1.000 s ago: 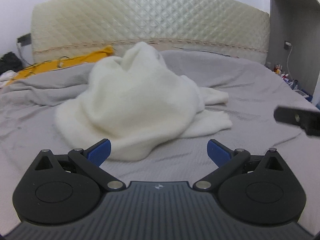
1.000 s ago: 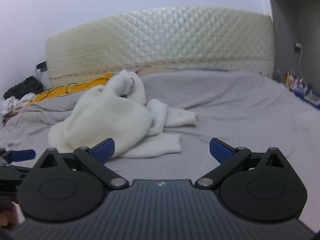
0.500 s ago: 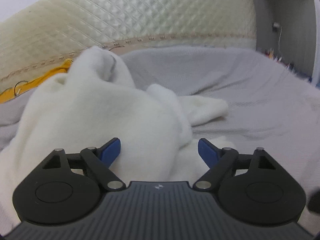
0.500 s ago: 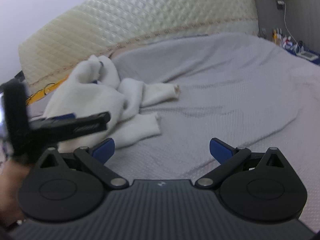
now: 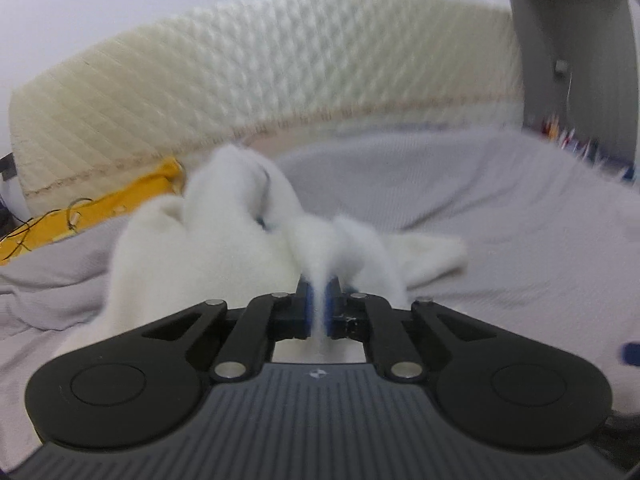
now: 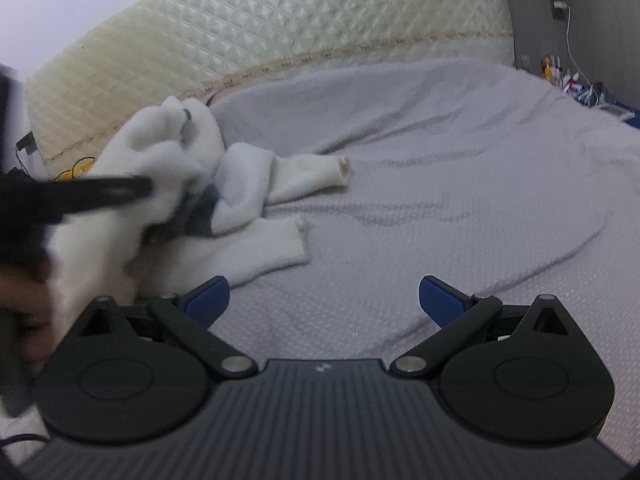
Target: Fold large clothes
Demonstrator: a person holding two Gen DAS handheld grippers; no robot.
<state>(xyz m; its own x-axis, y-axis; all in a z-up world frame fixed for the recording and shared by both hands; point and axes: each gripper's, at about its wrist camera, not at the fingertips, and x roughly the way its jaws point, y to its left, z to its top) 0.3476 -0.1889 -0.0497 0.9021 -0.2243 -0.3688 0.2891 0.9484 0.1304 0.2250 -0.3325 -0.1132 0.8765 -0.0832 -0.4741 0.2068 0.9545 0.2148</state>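
1. The bed (image 6: pixel 460 168) under its grey cover is the landmark. A quilted cream headboard (image 6: pixel 280 28) stands at its far end, and a yellow cloth (image 5: pixel 100 210) with a dark cable lies just before the headboard toward the left.

2. The white garment (image 5: pixel 192 248) lies crumpled in a heap on the left part of the bed, short of the headboard. It looks thick, fleecy and soft, light for its bulk, and it will sag and drag instead of holding a shape. Nothing on it looks fragile.

3. Two sleeve ends (image 6: pixel 320 172) trail out of the heap toward the bed's middle and lie flat on the cover. These cuffs, or a hem or shoulder seam, are my pick for handholds, since a fistful of the middle only bunches the pile higher.

4. The left gripper (image 5: pixel 318 300) has just snapped closed, and its blue pads pinch a raised ridge of the fleece at the heap's near edge. The nap could let a thin fold slip.

5. The right gripper (image 6: pixel 324 300) hangs with its fingers spread wide over bare cover, to the right of the heap, holding nothing.
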